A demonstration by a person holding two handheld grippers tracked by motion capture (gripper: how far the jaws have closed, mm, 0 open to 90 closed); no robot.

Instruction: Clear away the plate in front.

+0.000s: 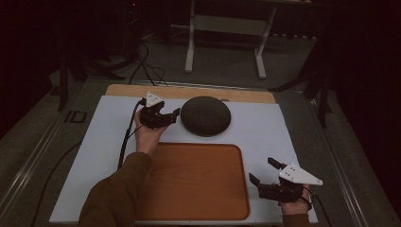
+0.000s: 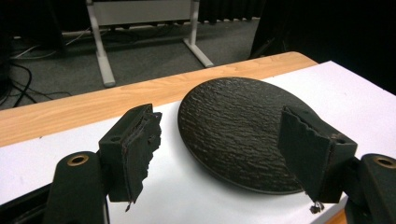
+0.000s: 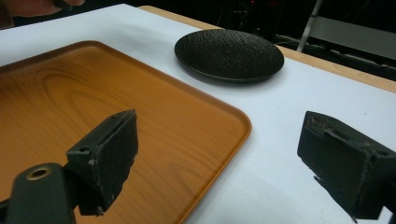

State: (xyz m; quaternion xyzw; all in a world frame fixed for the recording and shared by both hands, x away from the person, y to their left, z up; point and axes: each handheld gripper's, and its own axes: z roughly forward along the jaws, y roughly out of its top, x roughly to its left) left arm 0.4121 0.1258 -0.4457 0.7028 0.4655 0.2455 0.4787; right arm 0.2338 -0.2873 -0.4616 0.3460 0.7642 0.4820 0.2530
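Gaping left gripper (image 2: pixel 219 156) hides plate (image 2: pixel 233 126) edge | right gripper (image 3: pixel 233 163) wide, empty

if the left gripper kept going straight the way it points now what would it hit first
Most likely the dark plate: it lies just ahead of the left gripper, framed between its open fingers.

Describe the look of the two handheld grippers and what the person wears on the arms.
Both the left gripper and the right gripper are black, each topped by a pale grey three-cornered plate with small dark dots. Their jaws carry rough, frayed black pads. A black cable trails from the left gripper. The sleeve is brown.
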